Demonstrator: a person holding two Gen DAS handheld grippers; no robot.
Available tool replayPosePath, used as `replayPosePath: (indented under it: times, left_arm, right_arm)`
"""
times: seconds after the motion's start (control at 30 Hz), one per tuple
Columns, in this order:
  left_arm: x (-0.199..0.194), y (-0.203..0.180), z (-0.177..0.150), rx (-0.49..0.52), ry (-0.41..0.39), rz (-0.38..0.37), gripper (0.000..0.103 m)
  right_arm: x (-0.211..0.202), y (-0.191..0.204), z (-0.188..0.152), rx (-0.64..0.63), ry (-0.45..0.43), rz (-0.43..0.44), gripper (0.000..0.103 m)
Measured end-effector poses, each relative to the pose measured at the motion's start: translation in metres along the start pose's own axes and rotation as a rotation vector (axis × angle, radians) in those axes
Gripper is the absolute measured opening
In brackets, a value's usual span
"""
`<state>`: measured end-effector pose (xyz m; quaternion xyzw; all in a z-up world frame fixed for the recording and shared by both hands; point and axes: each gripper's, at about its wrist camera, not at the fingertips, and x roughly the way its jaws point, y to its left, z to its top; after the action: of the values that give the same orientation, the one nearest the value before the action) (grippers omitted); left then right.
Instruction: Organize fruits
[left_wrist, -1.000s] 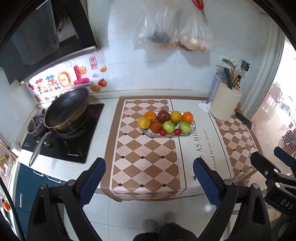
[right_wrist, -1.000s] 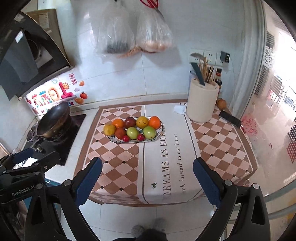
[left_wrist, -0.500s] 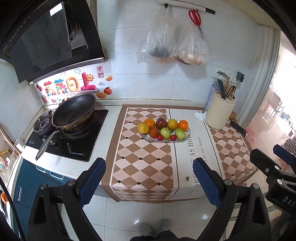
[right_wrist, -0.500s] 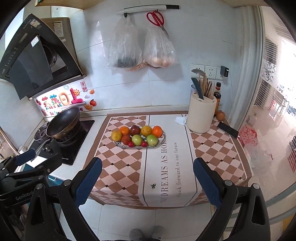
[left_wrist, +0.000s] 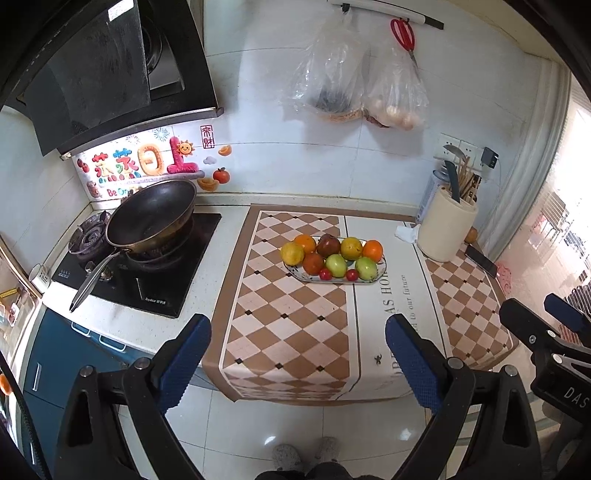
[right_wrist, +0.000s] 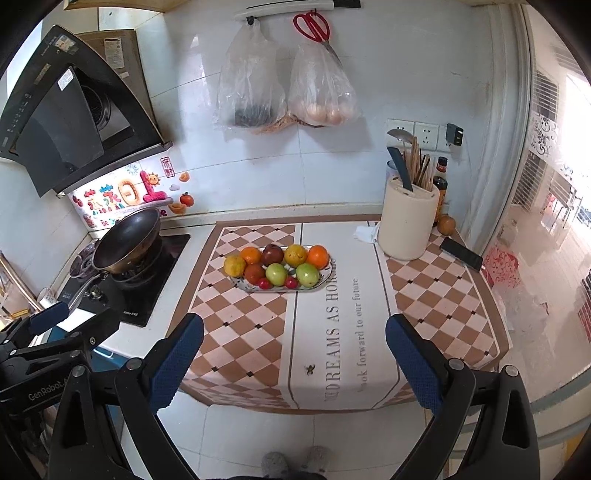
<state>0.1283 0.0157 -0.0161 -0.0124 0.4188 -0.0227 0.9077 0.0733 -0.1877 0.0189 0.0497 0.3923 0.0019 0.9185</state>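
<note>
A long plate (right_wrist: 320, 281) in the middle of the checkered cloth (right_wrist: 236, 332), full of round fruits (right_wrist: 277, 264). Back row: yellow, orange, dark red, yellow-orange, orange. Front row: red, green, green, with two tiny red ones at the front edge. All packed close and touching, none off the plate.

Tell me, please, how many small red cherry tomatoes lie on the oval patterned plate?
2. Both lie along the front edge of the oval patterned plate: the left small red cherry tomato beside a round green fruit, the right cherry tomato on its other side. More may be hidden behind the larger fruits.
</note>
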Motion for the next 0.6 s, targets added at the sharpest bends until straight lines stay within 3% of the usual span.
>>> replayPosePath:
  times: [0.13, 0.2, 0.6]
  left_arm:
    - [0.017, 0.0, 0.008, 0.002, 0.008, 0.007, 0.097]
    - [0.026, 0.0, 0.012, 0.0, 0.01, 0.012, 0.103]
    - [0.082, 0.0, 0.037, 0.005, 0.041, 0.064, 0.103]
  right_arm:
    - [0.019, -0.002, 0.01, 0.004, 0.001, -0.012, 0.101]
    - [0.03, -0.001, 0.015, 0.0, -0.004, -0.02, 0.101]
    - [0.103, 0.001, 0.042, -0.009, 0.034, -0.047, 0.101]
